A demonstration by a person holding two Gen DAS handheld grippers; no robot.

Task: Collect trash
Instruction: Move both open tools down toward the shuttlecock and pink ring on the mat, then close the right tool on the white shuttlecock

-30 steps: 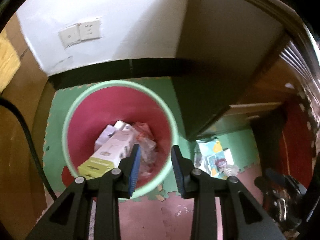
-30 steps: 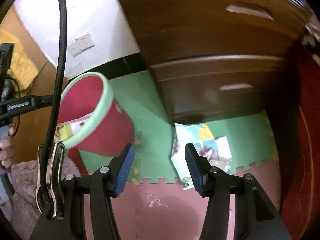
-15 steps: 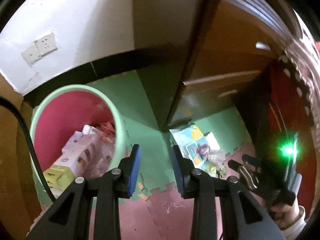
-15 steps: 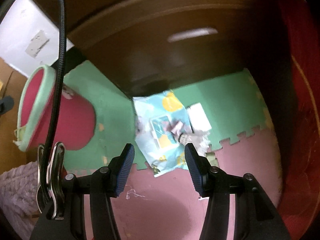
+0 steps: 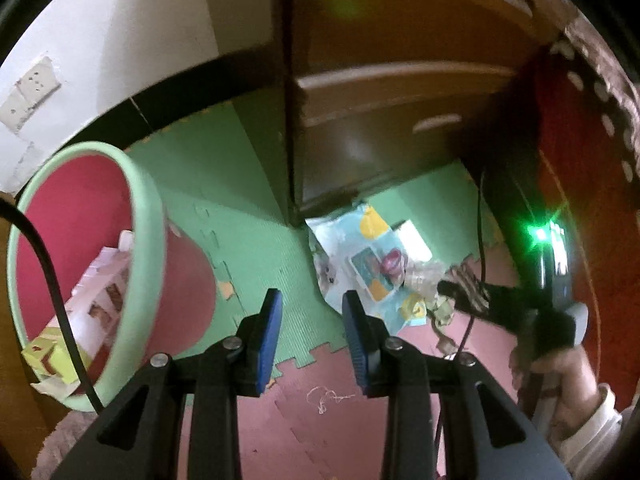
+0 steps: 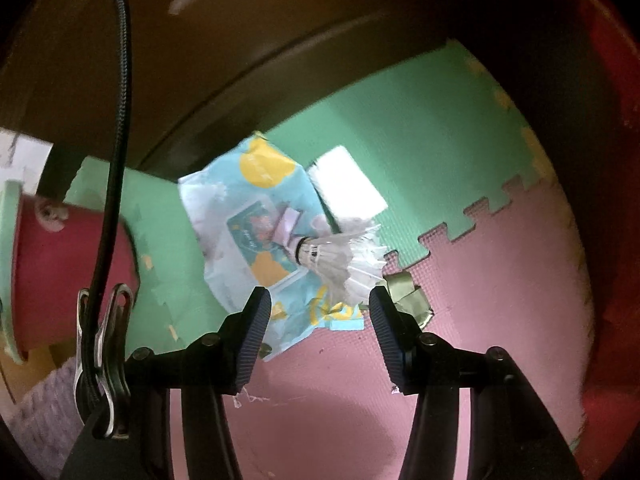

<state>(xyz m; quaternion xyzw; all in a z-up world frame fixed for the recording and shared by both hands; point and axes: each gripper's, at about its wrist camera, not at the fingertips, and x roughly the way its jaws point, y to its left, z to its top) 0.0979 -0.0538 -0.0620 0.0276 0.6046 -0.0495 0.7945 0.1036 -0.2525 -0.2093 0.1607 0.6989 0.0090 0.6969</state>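
A red bin with a pale green rim (image 5: 148,216) stands on the left and holds a few cardboard boxes (image 5: 100,280). Trash lies on the floor by the cabinet corner: a light-blue printed wrapper (image 6: 256,224), a white shuttlecock (image 6: 344,260) on its edge, a white card (image 6: 348,188) and an olive crumpled scrap (image 6: 408,296). My right gripper (image 6: 318,320) hangs open just above the wrapper and shuttlecock, with nothing between its pads. My left gripper (image 5: 312,320) is open and empty over the green mat, between bin and wrapper (image 5: 368,256). The left wrist view shows the right gripper (image 5: 456,292) and a hand (image 5: 560,372).
A dark wooden cabinet (image 5: 400,120) with drawers rises behind the trash. The floor is green foam mat (image 5: 248,248) joined to pink mat (image 5: 312,420). A white wall with sockets (image 5: 32,88) is at left. Red fabric (image 6: 612,80) borders the right, lilac fuzzy fabric (image 6: 44,412) the near left.
My left gripper swung right, from above the bin to the mat beside it. My right gripper dropped toward the wrapper and shuttlecock, which now look much larger. Both stayed open.
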